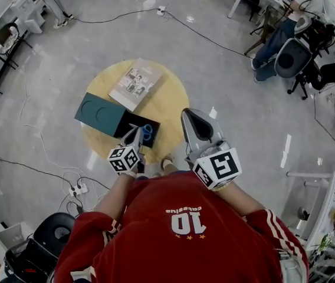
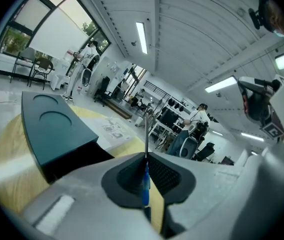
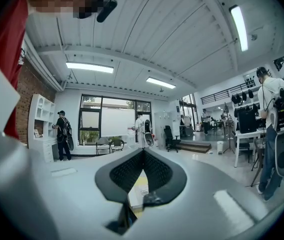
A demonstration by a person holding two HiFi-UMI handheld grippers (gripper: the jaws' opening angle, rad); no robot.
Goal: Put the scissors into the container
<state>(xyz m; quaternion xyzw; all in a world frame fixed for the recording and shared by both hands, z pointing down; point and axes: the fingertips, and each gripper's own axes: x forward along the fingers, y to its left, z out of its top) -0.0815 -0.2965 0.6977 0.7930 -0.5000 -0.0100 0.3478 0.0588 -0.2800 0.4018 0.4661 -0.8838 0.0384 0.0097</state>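
Head view: your left gripper (image 1: 135, 137) is over the near side of the round yellow table (image 1: 173, 93), clamped on the blue-handled scissors (image 1: 147, 132). The handle loops show over the black container (image 1: 131, 122); you cannot tell whether they touch it. A dark teal cover (image 1: 99, 114) with two round recesses adjoins the container on the left, and a booklet (image 1: 135, 84) lies on the far side of it. Your right gripper (image 1: 192, 119) hangs to the right, by the table's near right edge.

Left gripper view: the jaws pinch the scissors (image 2: 145, 184), blue handle between the pads, blade standing up past the tips. The teal cover (image 2: 52, 129) lies to the left.

Right gripper view: the right gripper (image 3: 143, 153) has its jaws together with nothing between them.
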